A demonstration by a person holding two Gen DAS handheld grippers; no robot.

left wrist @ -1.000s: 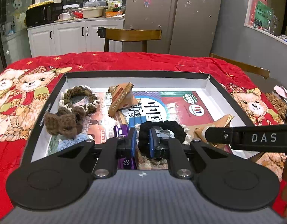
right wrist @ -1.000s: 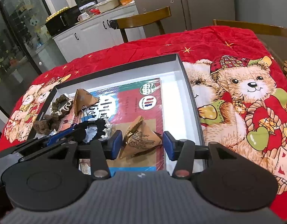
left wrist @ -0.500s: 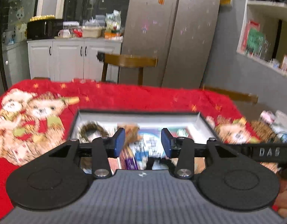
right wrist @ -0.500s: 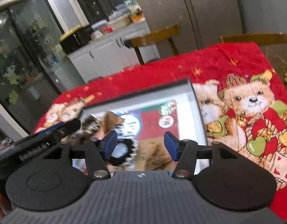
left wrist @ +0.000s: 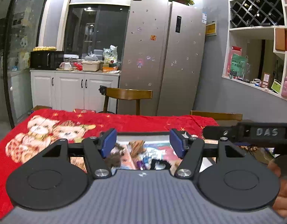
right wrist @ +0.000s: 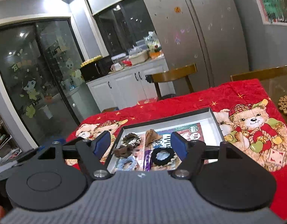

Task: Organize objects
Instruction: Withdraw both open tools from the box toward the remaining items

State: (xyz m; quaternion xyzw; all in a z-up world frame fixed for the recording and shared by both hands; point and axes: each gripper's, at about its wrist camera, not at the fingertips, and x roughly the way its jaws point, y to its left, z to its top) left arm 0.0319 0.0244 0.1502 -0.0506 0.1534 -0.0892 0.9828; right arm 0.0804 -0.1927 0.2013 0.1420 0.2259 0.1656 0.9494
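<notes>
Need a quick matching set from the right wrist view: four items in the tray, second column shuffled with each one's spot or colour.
Column 1:
1. black scrunchie
2. purple wrapper
3. brown knitted bow
4. brown pyramid packet

Column 2:
A. lies furthest back of the four, toward the tray's far wall
B. ring shape at the near edge, on the right of the group
C. narrow strip between the blue scrunchie and the black ring
D. left side, just in front of the brown-and-white scrunchie

All four lie inside the tray.

Pairs: 1-B, 2-C, 3-D, 4-A
</notes>
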